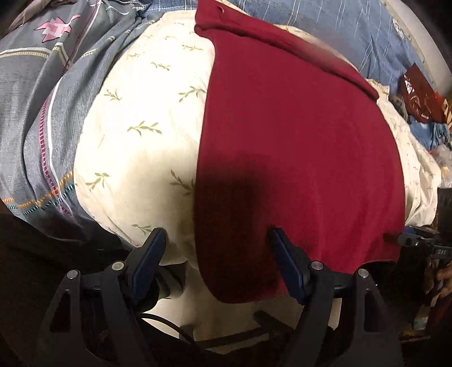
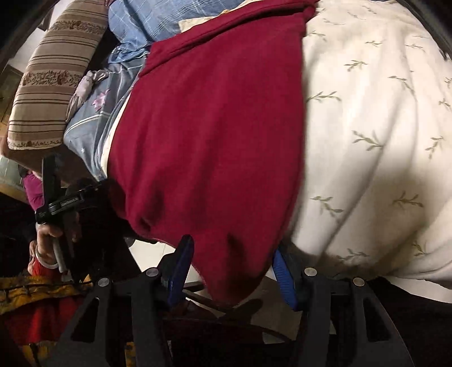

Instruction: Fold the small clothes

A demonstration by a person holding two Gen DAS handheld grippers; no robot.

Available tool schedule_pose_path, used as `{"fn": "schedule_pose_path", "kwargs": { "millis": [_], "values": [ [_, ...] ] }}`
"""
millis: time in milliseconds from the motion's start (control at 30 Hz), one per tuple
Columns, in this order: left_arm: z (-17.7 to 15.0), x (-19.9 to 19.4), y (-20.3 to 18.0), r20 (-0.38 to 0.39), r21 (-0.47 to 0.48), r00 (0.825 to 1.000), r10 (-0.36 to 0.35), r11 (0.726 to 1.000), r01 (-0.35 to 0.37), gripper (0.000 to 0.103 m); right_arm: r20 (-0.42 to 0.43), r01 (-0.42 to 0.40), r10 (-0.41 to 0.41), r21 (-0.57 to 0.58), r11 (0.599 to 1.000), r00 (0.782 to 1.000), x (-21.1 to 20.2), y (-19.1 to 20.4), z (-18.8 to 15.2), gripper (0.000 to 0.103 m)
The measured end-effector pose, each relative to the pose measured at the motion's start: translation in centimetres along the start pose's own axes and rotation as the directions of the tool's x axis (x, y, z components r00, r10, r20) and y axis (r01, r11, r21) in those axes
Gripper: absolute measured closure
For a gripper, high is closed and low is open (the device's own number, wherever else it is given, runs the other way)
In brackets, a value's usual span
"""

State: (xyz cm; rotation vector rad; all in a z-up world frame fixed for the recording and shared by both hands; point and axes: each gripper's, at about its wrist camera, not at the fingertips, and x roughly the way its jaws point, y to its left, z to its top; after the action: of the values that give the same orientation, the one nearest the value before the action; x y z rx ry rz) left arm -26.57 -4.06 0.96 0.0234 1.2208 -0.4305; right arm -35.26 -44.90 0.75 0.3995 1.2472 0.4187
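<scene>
A dark red garment (image 1: 296, 146) lies spread on a cream quilt with green leaf sprigs (image 1: 147, 113). Its near hem hangs over the quilt's front edge. My left gripper (image 1: 217, 234) is open, its jaws wide apart around the garment's near left corner, with the cloth between and above the fingers. In the right wrist view the same red garment (image 2: 214, 135) fills the middle. My right gripper (image 2: 234, 242) is open, with the garment's near right corner hanging between its blue pads (image 2: 282, 271). The left gripper also shows in the right wrist view (image 2: 59, 203), held in a hand.
A grey patterned duvet (image 1: 36, 113) lies left of the quilt. A blue checked sheet (image 1: 339, 25) lies behind. Red and blue clothes (image 1: 423, 104) are piled at the right. A brown striped pillow (image 2: 53, 76) lies at the far left in the right wrist view.
</scene>
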Motion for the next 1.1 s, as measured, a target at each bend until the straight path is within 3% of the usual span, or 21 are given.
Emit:
{"fn": "schedule_pose_path", "kwargs": {
  "millis": [133,200,267,300,367,433,600,733,867,1100],
  "values": [
    [-0.2,1.3,-0.7,-0.030,0.006,0.999,-0.036,0.999,0.036,0.027,-0.020,-0.033,0.034,0.020,0.999,0.999,0.9,-0.6,-0.3,0.053],
    [-0.2,1.6,-1.0,-0.048,0.004,0.997,-0.062,0.998,0.063,0.028,-0.038,-0.025,0.026,0.016,1.000,0.999,1.5,-0.6,-0.5,0.079],
    [-0.3,1.4,-1.3,-0.052,0.020,0.996,-0.073,0.997,0.074,0.052,-0.041,-0.018,0.018,-0.009,1.000,0.999,1.5,0.0,-0.6,0.090],
    [-0.3,1.3,-1.4,-0.055,0.029,0.996,-0.067,0.997,0.068,0.057,-0.030,-0.027,0.026,-0.031,0.999,0.999,1.1,0.5,-0.6,0.092],
    [-0.4,0.9,-1.4,-0.055,0.031,0.995,-0.081,0.996,0.083,0.080,-0.014,-0.041,0.041,-0.060,0.997,0.999,0.2,1.2,-0.6,0.094],
    [-0.3,0.1,-1.3,-0.047,0.038,0.993,-0.108,0.993,0.110,0.096,0.011,-0.064,0.065,-0.069,0.996,0.998,-0.9,1.8,-0.4,0.095],
    [0.8,-3.6,-2.0,0.020,0.070,0.982,-0.187,0.980,0.186,0.096,0.129,-0.134,0.143,-0.078,0.988,0.981,-4.6,3.0,0.5,0.095],
    [2.9,-6.1,-1.8,0.098,0.055,0.969,-0.228,0.973,0.224,0.097,0.255,-0.180,0.194,-0.077,0.981,0.947,-7.4,3.0,2.2,0.095],
    [5.8,-8.0,-1.3,0.209,0.034,0.945,-0.253,0.967,0.252,0.097,0.354,-0.174,0.183,-0.057,0.983,0.917,-8.8,2.0,4.2,0.095],
    [12.1,-7.7,-0.8,0.325,0.018,0.910,-0.256,0.964,0.264,0.097,0.499,-0.167,0.168,-0.048,0.985,0.850,-10.0,1.2,10.5,0.095]
  ]
}}
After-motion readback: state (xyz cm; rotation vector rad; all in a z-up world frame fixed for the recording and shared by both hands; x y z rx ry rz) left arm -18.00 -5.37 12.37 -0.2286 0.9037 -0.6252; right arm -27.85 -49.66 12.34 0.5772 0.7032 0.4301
